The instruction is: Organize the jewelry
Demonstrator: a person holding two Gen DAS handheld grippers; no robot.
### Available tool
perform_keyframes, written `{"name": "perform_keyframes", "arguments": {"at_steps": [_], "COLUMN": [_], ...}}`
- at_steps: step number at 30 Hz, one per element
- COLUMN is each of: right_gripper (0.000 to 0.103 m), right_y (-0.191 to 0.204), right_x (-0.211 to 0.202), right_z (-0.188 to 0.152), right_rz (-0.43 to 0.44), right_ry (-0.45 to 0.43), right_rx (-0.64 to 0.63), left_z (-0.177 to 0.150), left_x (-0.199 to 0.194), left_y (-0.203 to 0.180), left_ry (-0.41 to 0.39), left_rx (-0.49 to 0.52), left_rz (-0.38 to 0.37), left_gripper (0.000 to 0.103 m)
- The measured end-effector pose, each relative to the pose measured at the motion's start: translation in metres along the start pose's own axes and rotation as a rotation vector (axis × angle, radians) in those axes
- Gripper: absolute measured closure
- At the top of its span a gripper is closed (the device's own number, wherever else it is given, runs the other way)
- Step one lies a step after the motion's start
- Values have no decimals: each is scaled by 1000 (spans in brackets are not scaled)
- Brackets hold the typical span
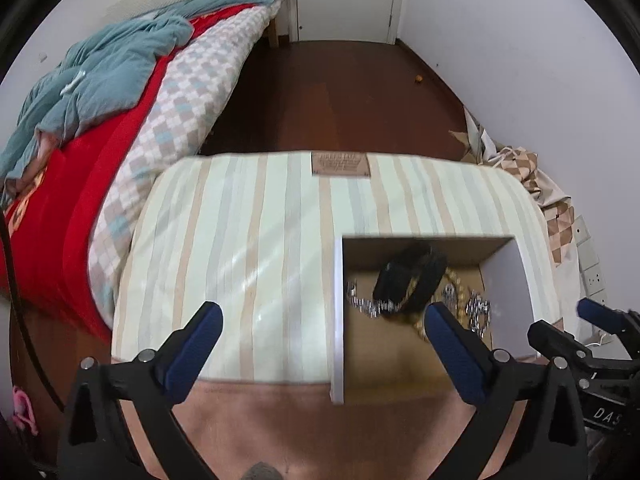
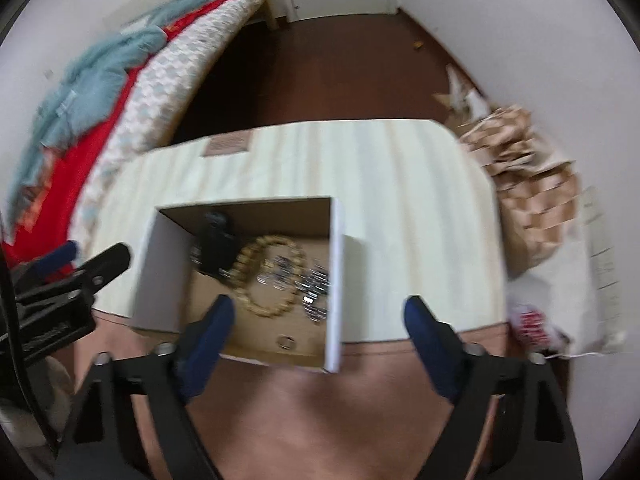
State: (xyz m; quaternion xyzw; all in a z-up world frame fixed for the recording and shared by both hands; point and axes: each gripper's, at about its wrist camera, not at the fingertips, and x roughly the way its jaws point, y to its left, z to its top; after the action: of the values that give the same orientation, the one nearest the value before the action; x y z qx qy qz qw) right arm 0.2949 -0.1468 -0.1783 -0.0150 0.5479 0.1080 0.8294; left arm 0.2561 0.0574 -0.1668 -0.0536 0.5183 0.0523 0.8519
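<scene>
Both grippers held with fingers spread and empty, left gripper (image 1: 323, 320), right gripper (image 2: 319, 314), jewelry piled in open box (image 2: 336, 280) on counter (image 2: 400, 208), bed (image 1: 100, 140) seen far left

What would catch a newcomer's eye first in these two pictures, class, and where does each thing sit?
First comes the open cardboard box on the striped mat, holding a gold bead bracelet, silver chain pieces and a black item. Next, the red blanket on the bed at left. Both the left gripper and right gripper hang open, empty.

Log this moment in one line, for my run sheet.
left gripper: open, empty | right gripper: open, empty | jewelry: in box
</scene>
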Motion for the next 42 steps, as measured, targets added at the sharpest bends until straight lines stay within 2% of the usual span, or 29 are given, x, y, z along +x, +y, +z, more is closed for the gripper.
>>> {"name": "perform_keyframes", "arguments": {"at_steps": [3,8,14,29,37,42], "right_gripper": [2,1,1,1,1,1], "right_y": [-1,-1,2,14,28,33], "right_x": [-2,-14,-53,-223,-300,-332], "right_z": [-11,-24,-42,-99,-123,-128], "right_rz": [-59,-84,-88,-100,-96,-93], "right_ry": [11,-3,-41,-244,-333,-369], "right_rx": [-2,12,24,11,-14,-25], "left_z": [-11,-25,-37,-79,-93,-95], "left_x": [-4,-22,-70,-227,-282,-303], "left_y": [-1,-5,-8,-19,-15,-13], "left_ry": [9,-3,-50,-199,-244,-261], "left_rx": [-1,-6,-10,-9,-24,-27], "left_rz": [19,34,48,21,24,17], "left_gripper": [0,0,0,0,0,0]}}
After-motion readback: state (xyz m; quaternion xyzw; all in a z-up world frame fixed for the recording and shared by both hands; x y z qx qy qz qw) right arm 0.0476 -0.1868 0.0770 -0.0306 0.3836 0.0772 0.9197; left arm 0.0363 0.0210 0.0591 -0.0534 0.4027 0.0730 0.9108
